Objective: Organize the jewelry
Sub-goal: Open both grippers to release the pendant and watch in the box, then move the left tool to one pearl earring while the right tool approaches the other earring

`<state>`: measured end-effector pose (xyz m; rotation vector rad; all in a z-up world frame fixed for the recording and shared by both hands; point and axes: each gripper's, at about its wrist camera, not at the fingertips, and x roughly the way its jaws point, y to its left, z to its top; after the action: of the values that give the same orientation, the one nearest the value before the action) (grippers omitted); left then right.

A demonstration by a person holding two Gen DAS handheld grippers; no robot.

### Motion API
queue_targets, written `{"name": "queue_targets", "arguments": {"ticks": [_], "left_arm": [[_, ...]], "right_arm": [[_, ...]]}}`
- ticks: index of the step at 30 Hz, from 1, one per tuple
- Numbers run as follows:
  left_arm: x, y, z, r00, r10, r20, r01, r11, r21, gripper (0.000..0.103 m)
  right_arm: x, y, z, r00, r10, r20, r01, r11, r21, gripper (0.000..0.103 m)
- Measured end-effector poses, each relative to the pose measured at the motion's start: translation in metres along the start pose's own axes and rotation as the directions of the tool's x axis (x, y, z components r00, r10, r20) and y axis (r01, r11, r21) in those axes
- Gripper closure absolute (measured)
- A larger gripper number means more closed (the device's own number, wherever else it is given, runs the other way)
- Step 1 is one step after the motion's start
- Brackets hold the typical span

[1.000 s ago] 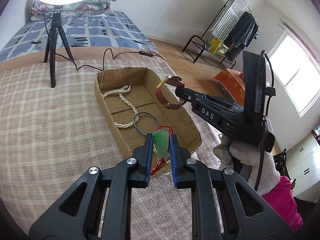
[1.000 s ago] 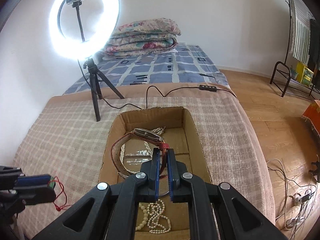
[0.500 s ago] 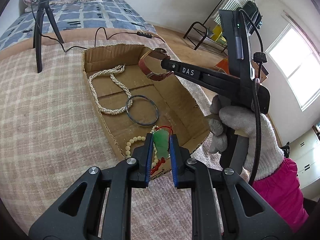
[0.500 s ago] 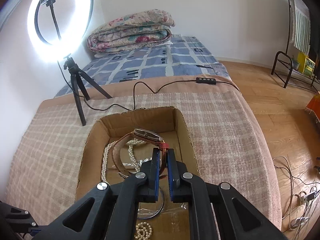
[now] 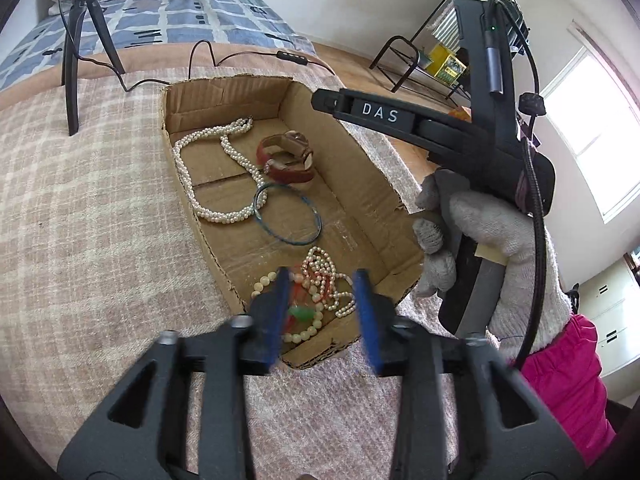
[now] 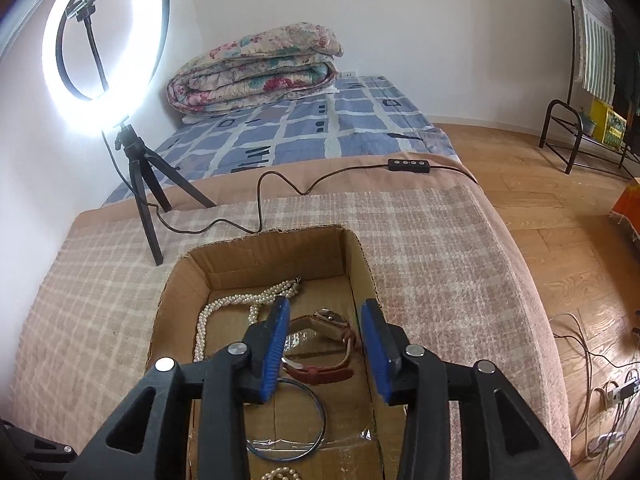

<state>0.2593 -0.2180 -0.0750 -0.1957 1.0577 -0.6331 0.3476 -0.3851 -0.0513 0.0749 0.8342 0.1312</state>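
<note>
A shallow cardboard box (image 5: 372, 184) lies on the plaid blanket. In it are a white pearl necklace (image 5: 218, 160), a red-strapped watch (image 5: 286, 156), a dark bangle (image 5: 287, 219), pale bead strings (image 5: 324, 276) and a green pendant on red cord (image 5: 301, 313). My left gripper (image 5: 322, 312) is open above the pendant at the box's near end. My right gripper (image 6: 325, 348) is open and empty above the watch (image 6: 324, 344), with the bangle (image 6: 288, 420) below it. The right tool (image 5: 420, 128) also shows over the box's right wall.
A ring light on a black tripod (image 6: 140, 176) stands on the blanket behind the box, its cable and remote (image 6: 408, 165) trailing across. A folded quilt (image 6: 256, 68) lies on the bed. A clothes rack (image 6: 580, 92) stands on the wooden floor at right.
Both grippers have opened. The watch dropped from the right gripper into the box's far half. The green pendant dropped from the left gripper onto the beads at the near end.
</note>
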Motion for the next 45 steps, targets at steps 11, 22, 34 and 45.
{"name": "queue_targets", "arguments": {"ticks": [11,22,34,45], "left_arm": [[-0.015,-0.007,-0.006,1.0,0.025,0.013,-0.026,0.999,0.037,0.047],[-0.05,-0.004,-0.014,0.998,0.044,0.046,-0.047,0.997,0.066,0.046],[-0.117,0.043,-0.033,0.99,0.083,0.117,-0.088,0.996,0.031,0.046],[-0.142,0.069,-0.059,0.986,0.13,0.108,-0.137,0.989,0.053,0.046]], "right_arm": [[-0.028,0.015,0.007,0.997,-0.036,0.068,0.038,0.999,-0.027,0.009],[-0.063,0.026,0.004,0.988,-0.101,0.114,0.105,0.994,-0.032,0.0],[-0.121,0.026,-0.019,0.973,-0.127,0.193,0.126,0.992,0.018,0.0],[-0.158,0.082,-0.071,0.982,0.0,0.191,0.035,0.983,-0.179,0.0]]}}
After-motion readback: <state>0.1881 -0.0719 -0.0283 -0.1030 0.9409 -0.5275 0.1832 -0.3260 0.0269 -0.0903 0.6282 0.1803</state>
